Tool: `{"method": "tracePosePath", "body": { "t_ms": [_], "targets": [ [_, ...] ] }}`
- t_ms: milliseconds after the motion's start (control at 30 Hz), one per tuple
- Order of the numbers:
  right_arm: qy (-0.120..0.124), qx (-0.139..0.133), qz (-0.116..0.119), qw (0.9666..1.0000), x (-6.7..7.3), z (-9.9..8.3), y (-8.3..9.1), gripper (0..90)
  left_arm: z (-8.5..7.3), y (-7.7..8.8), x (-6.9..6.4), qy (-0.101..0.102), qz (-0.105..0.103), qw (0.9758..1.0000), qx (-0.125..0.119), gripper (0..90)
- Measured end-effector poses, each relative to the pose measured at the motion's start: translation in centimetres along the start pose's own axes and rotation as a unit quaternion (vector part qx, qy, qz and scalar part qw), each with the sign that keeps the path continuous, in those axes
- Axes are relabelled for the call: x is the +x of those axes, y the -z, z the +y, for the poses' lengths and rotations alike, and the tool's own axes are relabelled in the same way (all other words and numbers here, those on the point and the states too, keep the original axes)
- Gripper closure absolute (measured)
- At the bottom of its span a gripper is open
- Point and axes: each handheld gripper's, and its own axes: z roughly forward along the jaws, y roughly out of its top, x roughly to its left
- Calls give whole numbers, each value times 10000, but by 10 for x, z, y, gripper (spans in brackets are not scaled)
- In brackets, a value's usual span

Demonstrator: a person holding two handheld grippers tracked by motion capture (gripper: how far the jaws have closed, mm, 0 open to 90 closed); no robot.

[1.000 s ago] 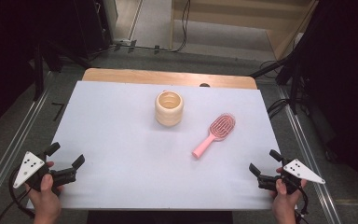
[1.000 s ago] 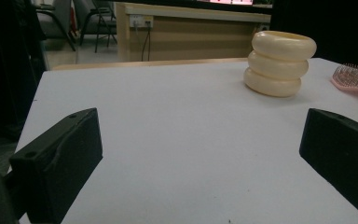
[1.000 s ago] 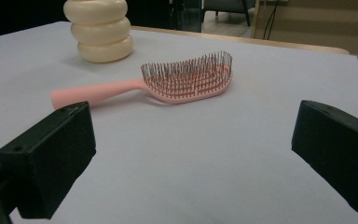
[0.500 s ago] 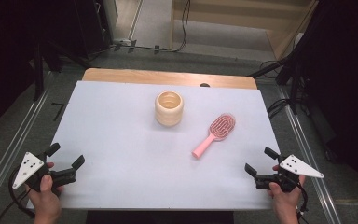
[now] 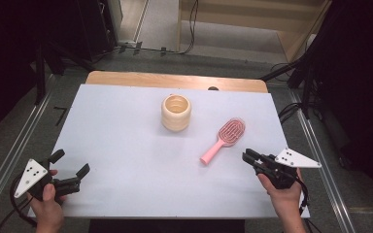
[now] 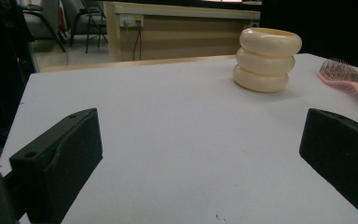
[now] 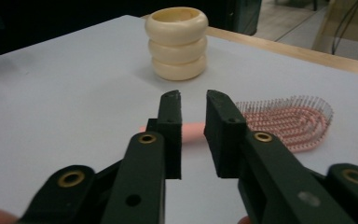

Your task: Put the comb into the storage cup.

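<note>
A cream ribbed cup (image 5: 176, 112) stands upright on the white table (image 5: 121, 131), toward the back centre. A pink hairbrush (image 5: 223, 138) lies to its right, handle pointing toward the front. My right gripper (image 5: 246, 157) hovers just right of the handle's end, pointing at it. Its jaws have just been closing and stand a narrow gap apart with nothing between them. In the right gripper view the gripper (image 7: 193, 100) sits in front of the brush (image 7: 284, 121) and the cup (image 7: 177, 42). My left gripper (image 5: 71, 162) is wide open at the front left, facing the cup (image 6: 266, 59).
A wooden strip (image 5: 175, 80) runs along the table's far edge. Metal rails (image 5: 14, 155) flank both sides. Cables lie on the floor beyond the table. The brush head (image 6: 345, 72) appears at the right edge of the left gripper view.
My right gripper has moved up and left toward the brush handle, and its jaws have gone from wide apart to nearly together. The left gripper has stayed put.
</note>
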Motion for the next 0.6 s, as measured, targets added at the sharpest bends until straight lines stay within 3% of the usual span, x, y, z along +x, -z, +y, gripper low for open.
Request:
{"method": "tracePosePath", "body": {
  "t_ms": [67, 167, 367, 433, 600],
  "targets": [
    [37, 113, 47, 9999, 2, 6, -6, 834, 0, 0, -1, -36, 8, 10000, 6, 0],
    [136, 270, 144, 9994, 7, 15, -16, 877, 0, 0, -1, -37, 25, 10000, 14, 0],
    [389, 604, 205, 9972, 15, 28, -39, 881, 0, -1, -1, -58, 3, 10000, 20, 0],
    [562, 699, 74, 9959, 18, 31, -45, 882, 0, -1, -1, -40, -3, 10000, 7, 0],
    [753, 874, 174, 9932, 24, 39, -61, 883, 0, -1, -1, -33, -11, 10000, 0, 0]
  ]
}}
